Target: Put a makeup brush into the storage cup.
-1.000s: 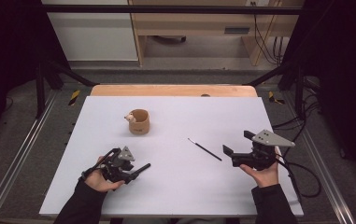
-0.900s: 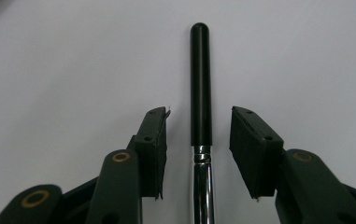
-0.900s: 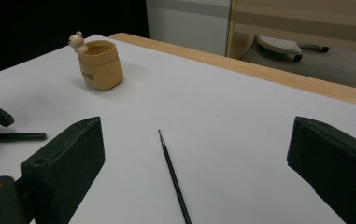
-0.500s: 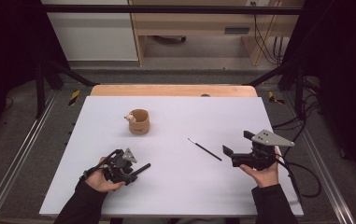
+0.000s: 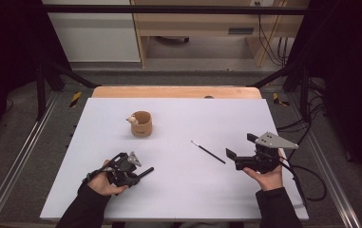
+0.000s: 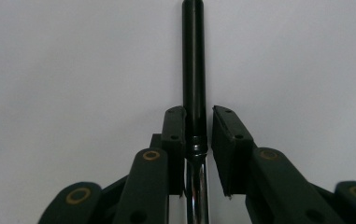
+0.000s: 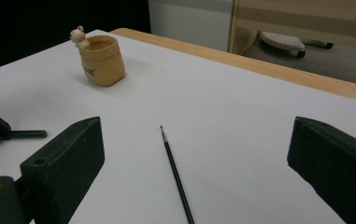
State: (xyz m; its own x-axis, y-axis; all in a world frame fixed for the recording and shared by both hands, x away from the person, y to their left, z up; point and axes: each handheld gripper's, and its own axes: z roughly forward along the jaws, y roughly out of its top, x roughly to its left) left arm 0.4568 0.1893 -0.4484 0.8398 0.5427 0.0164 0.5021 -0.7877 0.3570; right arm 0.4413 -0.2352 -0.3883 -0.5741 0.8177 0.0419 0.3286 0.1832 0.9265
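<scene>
The left hand-held gripper [image 6: 198,140] is closing its jaws around a black pen [image 6: 194,70], not yet pinching, while the right hand-held gripper [image 7: 194,154] is waiting spread before the thin brush [image 7: 175,172], probably next to grasp.

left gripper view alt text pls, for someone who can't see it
A slim black brush handle with a shiny metal ferrule stands between the left gripper's two black jaws, which have just been closing. One jaw touches it; the other stands apart. Behind lies the plain white table.
</scene>
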